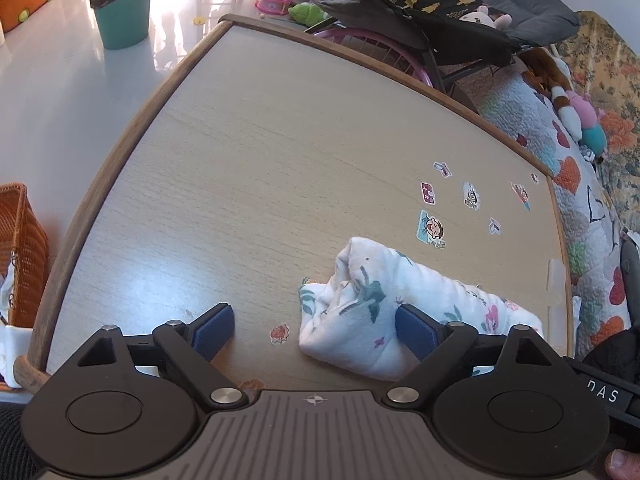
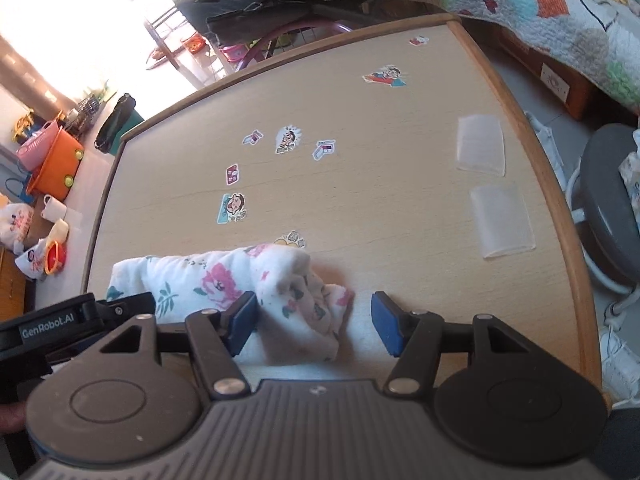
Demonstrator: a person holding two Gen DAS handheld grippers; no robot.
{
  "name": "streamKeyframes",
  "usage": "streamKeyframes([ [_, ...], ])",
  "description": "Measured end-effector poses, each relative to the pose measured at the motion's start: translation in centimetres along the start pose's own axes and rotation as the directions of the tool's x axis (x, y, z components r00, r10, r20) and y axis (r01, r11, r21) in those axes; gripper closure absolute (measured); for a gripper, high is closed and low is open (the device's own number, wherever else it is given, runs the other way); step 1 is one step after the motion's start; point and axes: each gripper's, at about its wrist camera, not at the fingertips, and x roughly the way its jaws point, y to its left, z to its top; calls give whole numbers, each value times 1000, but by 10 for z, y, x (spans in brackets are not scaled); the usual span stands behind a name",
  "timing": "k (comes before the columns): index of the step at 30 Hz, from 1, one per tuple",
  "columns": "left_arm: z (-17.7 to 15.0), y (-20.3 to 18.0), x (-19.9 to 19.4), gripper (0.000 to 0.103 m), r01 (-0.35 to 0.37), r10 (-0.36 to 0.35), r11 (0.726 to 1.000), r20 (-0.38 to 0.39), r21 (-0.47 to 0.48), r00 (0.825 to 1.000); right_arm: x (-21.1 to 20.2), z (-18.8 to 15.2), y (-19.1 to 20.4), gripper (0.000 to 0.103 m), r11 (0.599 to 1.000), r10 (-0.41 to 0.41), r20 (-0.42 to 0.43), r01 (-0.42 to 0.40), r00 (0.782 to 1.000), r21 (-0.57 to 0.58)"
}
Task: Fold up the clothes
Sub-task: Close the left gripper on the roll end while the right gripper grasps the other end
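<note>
— How's the left gripper (image 1: 316,330) standing?

— Spread wide, released. One blue pad (image 1: 214,330) sits clear over bare wood; the other is just against the near end of the white floral cotton garment (image 1: 384,312), but nothing is pinched between them.

— And the right gripper (image 2: 314,328)?

— Parted about halfway. The bunched end of the same garment (image 2: 240,280) lies between its pads; the one blue pad (image 2: 244,322) seems to touch the cloth, the other (image 2: 386,328) stands apart from it with bare table in the gap. So it isn't clamped.

— How does the garment look?

— Rolled and folded into a long, thick bundle, white with pink flowers and teal leaves, both ends lumpy and creased rather than flat. It lies on the pale wooden table with the darker raised rim (image 1: 132,120), near the edge closest to the two grippers, stretched between them. Cartoon stickers (image 1: 432,230) dot the tabletop just beyond it, and two clear plastic sheets (image 2: 480,146) lie well apart from it, toward the table's right edge
</note>
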Motion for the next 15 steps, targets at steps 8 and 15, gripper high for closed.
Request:
streamKeyframes([
  [8,2,-6,1,15,19,-19,1000,3,-11,1000,-1,-4,3,58,999,20,15,-21,1000,27],
  [15,-4,-10,1,52,123,-121,991,30,-47,992,-5,-6,12,72,1000,18,20,-18,1000,-4],
])
